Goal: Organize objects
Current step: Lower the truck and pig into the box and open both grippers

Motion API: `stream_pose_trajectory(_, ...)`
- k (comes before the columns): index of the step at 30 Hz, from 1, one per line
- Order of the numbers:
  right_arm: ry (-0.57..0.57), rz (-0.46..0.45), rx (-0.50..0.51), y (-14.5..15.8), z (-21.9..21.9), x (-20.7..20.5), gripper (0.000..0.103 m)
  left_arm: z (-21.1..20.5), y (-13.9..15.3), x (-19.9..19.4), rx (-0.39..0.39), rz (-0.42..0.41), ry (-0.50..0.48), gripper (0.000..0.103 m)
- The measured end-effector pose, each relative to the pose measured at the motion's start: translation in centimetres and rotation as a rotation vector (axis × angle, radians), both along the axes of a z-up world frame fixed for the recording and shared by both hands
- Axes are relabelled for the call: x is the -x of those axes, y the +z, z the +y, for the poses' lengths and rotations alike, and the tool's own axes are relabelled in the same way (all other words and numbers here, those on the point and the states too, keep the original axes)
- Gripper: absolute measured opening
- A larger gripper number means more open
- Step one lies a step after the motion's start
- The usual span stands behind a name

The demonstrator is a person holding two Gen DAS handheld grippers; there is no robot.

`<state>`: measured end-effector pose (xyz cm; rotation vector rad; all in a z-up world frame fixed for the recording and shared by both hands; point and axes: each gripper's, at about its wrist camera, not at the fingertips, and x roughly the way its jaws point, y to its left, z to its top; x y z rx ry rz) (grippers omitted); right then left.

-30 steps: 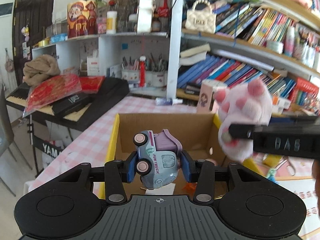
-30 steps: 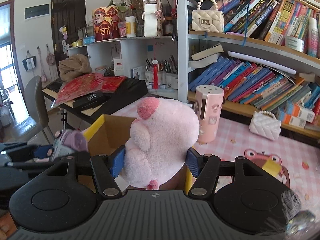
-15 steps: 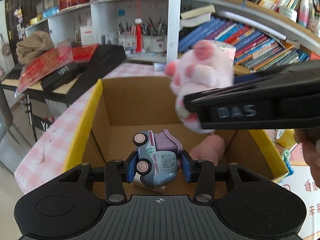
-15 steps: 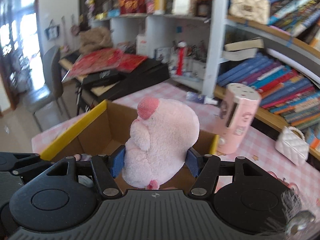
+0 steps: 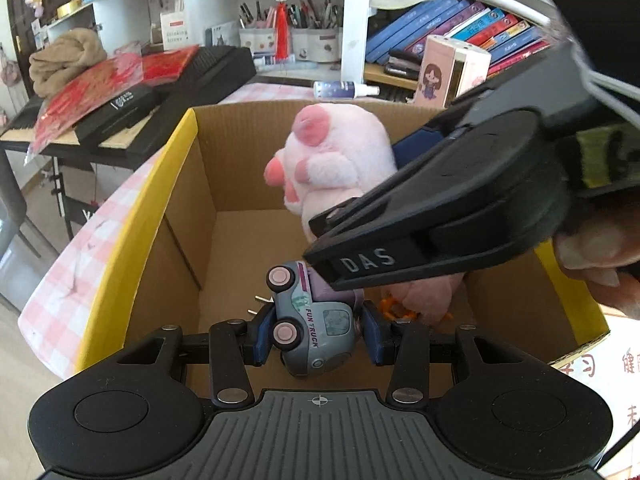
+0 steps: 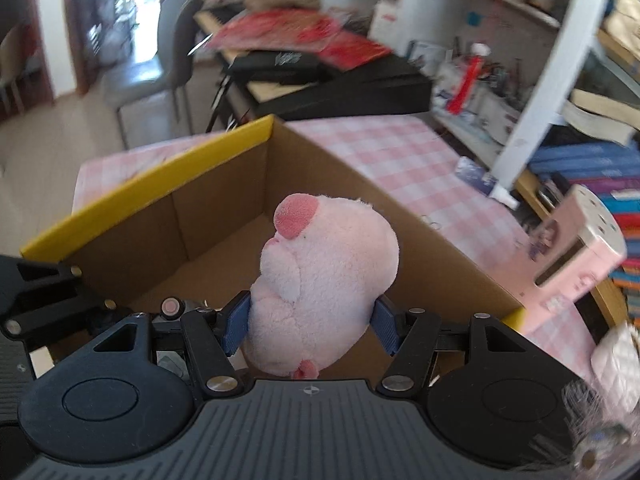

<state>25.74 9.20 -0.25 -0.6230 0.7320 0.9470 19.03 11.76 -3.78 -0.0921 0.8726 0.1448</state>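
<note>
Brown corrugated cardboard forms the box [image 5: 188, 216], yellow along its rim, standing on the pink-checked table [image 6: 400, 152]. Both grippers hang over its open top. The left gripper [image 5: 314, 330] is clenched on a grey-blue toy truck [image 5: 316, 320], held on its side low inside the box. The right gripper [image 6: 310, 326] clasps a pink plush pig [image 6: 328, 276] above the box's right half; in the left wrist view the right gripper crosses just above the truck.

The step in hand looks like dropping both toys into the box. To do it well, I would lower each toy close to the floor before opening, and keep the two grippers apart so neither knocks the other. The truck suits the bare floor at left; the pig, being soft, can settle on anything.

Counted: one box, one truck, one pig held. Already in the box are one more pink plush toy [image 5: 432, 296] and one small orange piece [image 5: 390, 306] beside it, too hidden to name. Two grippers.
</note>
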Motion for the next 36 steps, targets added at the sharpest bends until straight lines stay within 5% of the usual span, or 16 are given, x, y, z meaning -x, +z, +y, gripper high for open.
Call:
stream_pose_trajectory(13, 0.039, 0.046, 0.147, -3.1, 1.8, -1.7, 0.061, 0.2, -0.3, -0.3, -0.008, 0.014, 0.010, 0.043)
stream_pose_trajectory(24, 0.020, 0.044, 0.169, -3.7, 2.2, -1.7, 0.063, 0.3, -0.2, -0.1, -0.012, -0.001, 0.011, 0.044)
stream_pose_trajectory(28, 0.008, 0.013, 0.124, -2.8, 1.8, -1.5, 0.080, 0.5, 0.4, 0.5, -0.020, -0.034, 0.012, 0.056)
stream_pose_trajectory(36, -0.068, -0.018, -0.029, 0.7, -0.4, -0.2, 0.082, 0.4, 2.5, 2.3, -0.047, -0.138, 0.012, 0.077)
